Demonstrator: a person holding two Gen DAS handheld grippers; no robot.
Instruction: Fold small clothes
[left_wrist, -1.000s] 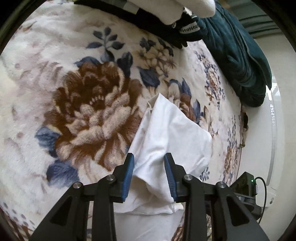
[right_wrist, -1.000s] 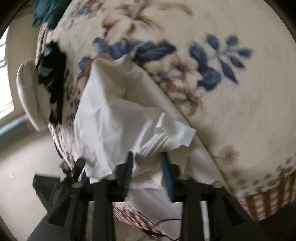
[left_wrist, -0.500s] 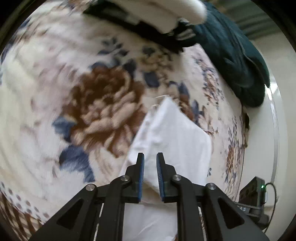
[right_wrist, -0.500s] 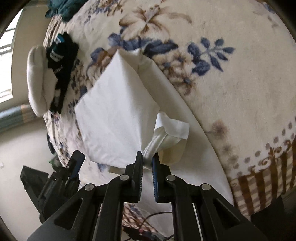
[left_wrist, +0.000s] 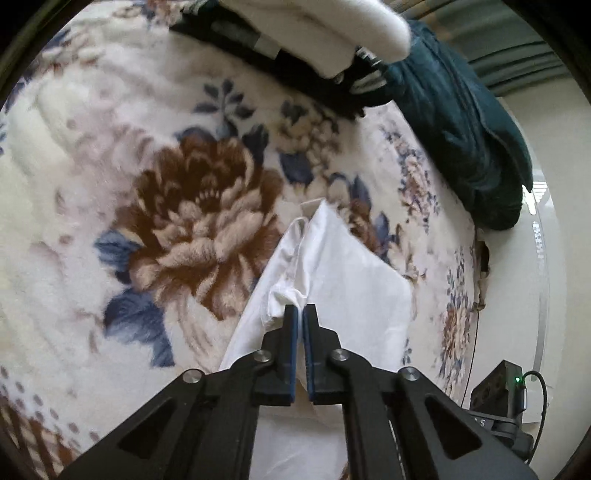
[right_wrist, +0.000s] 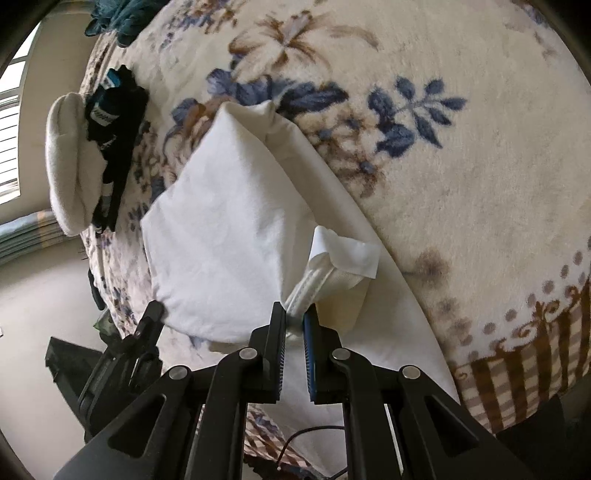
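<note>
A small white garment (left_wrist: 351, 280) lies partly folded on a floral blanket (left_wrist: 184, 221). My left gripper (left_wrist: 300, 308) is shut on a pinch of its near edge, and the cloth rises into a ridge from the pads. In the right wrist view the same white garment (right_wrist: 221, 221) lifts into a tent. My right gripper (right_wrist: 294, 308) is shut on its stitched hem, with a folded corner flap (right_wrist: 347, 254) hanging just beyond the fingers. Each gripper shows in the other's view: the left gripper (right_wrist: 125, 354) low on the left, the right gripper (left_wrist: 506, 398) low on the right.
A white folded item (left_wrist: 325, 26) rests on black clothing (left_wrist: 295, 74) at the blanket's far side, beside a dark teal garment (left_wrist: 461, 122). The blanket's checked border (right_wrist: 517, 384) marks the bed edge near me. Pale floor (right_wrist: 44, 295) lies beyond the bed.
The left jaws closed on the white cloth and lifted it into a ridge. The right gripper stayed shut on the hem and rose, pulling the cloth into a tent.
</note>
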